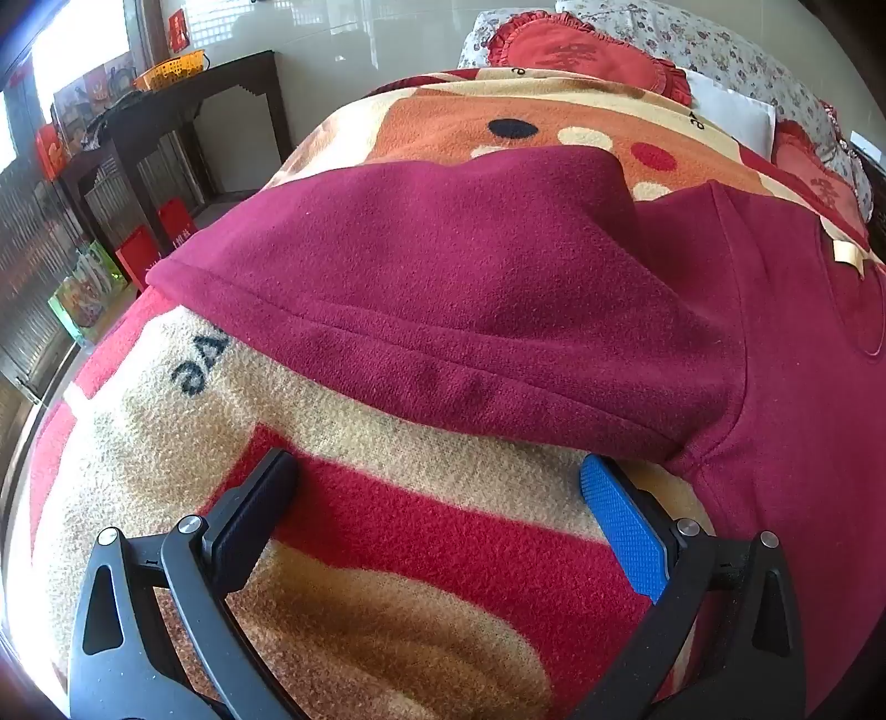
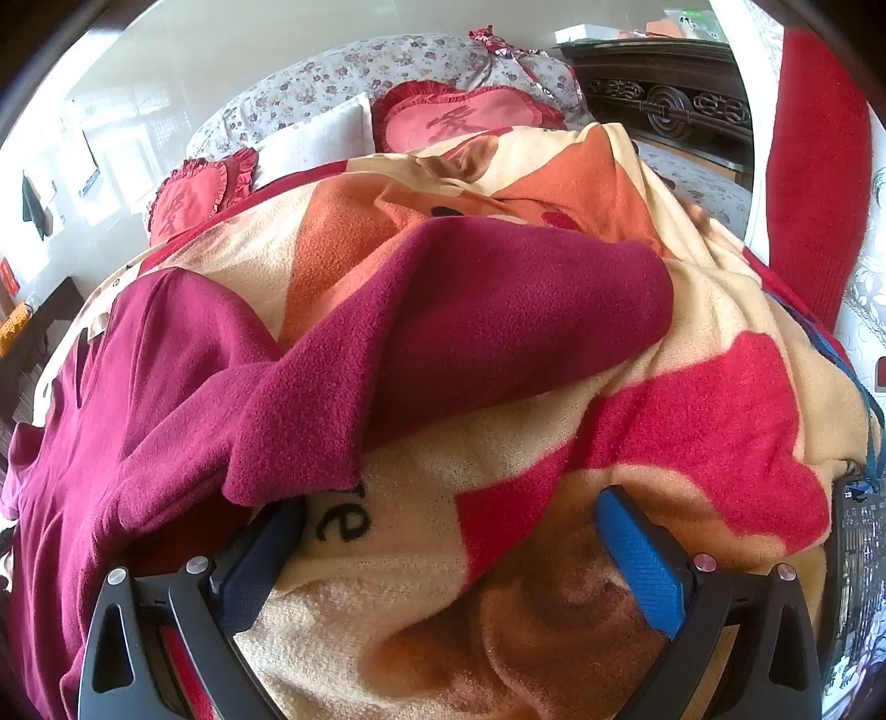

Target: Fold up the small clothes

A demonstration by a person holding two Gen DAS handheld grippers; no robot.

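A maroon fleece top (image 1: 498,288) lies spread on a patterned blanket (image 1: 421,526) on a bed. One sleeve stretches across the left wrist view, its cuff at the left. My left gripper (image 1: 437,487) is open and empty, just below the sleeve near the armpit seam. In the right wrist view the other sleeve (image 2: 470,332) lies bunched and partly folded over, and the body of the top (image 2: 138,387) is at the left. My right gripper (image 2: 448,526) is open and empty, its left finger (image 2: 266,548) just under the sleeve's cuff edge.
Red heart-shaped cushions (image 1: 576,50) and floral pillows (image 2: 343,72) lie at the head of the bed. A dark wooden table (image 1: 183,111) with a yellow basket stands at the left wall, with red bags on the floor. A carved headboard (image 2: 664,88) is at the right.
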